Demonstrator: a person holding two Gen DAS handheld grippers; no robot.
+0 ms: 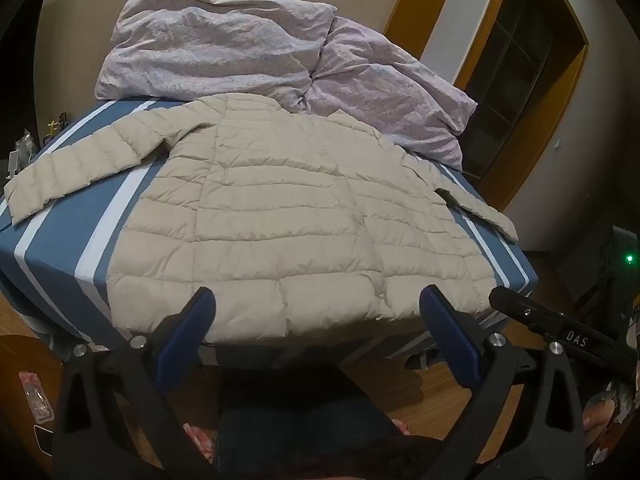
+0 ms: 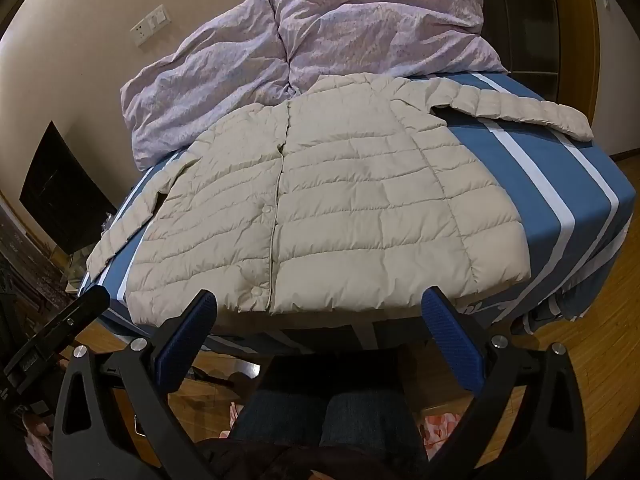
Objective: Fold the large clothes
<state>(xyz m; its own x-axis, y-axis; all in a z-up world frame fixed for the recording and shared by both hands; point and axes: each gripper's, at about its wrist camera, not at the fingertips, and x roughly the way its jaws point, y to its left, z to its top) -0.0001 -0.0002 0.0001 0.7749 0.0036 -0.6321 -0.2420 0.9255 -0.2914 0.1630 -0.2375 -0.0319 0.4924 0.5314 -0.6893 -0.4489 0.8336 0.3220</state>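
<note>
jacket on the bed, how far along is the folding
Done: the beige puffer jacket lies flat on the striped bed sheet, sleeves spread. In hand: nothing; the left gripper and right gripper hover open near the hem. Left: every fold.

- We can read one marking only — the white capitals "DAS", printed on a small plate on the black bar of the right gripper (image 1: 560,330), which reaches in near the lower right edge of the left wrist view.
- In the right wrist view, the black bar of the left gripper (image 2: 56,332) at the lower left edge carries a small pale label — its characters are too small and blurred for us to make out.
- The wall plate (image 2: 150,24) at the upper left of that view shows sockets and switches, and we see no writing on it.
</note>
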